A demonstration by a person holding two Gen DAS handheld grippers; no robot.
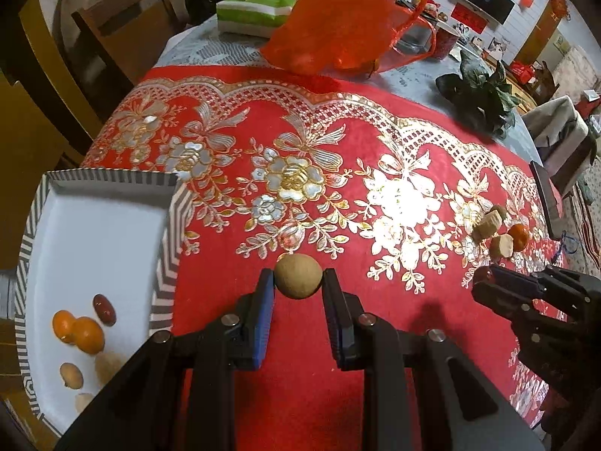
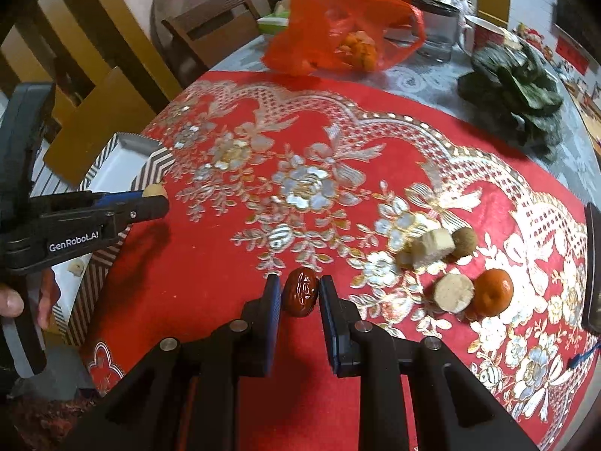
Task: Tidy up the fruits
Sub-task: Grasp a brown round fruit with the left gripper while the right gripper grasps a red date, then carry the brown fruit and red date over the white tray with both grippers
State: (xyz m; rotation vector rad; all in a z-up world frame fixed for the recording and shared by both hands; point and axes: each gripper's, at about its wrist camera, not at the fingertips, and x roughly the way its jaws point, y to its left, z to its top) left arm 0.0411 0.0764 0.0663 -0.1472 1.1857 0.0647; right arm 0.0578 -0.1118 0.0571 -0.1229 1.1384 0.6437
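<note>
My left gripper (image 1: pixel 298 280) is shut on a round tan longan (image 1: pixel 298 276), held above the red cloth just right of the striped white tray (image 1: pixel 165 263). The tray holds two small oranges (image 1: pixel 80 332), a red date (image 1: pixel 104 309) and pale pieces. My right gripper (image 2: pixel 299 293) is shut on a dark red date (image 2: pixel 300 296) above the cloth. To its right lie pale root pieces (image 2: pixel 432 250), another longan (image 2: pixel 464 241) and a small orange (image 2: pixel 492 292). The left gripper also shows in the right wrist view (image 2: pixel 156 195), at the tray's edge (image 2: pixel 150 167).
A red plastic bag (image 1: pixel 345 18) with fruit, a tissue pack (image 1: pixel 255 11), a mug (image 2: pixel 484 34) and leafy greens (image 2: pixel 514 86) stand at the table's far side. Wooden chairs (image 2: pixel 105 112) stand at the left. A dark flat object (image 2: pixel 593 267) lies at the right edge.
</note>
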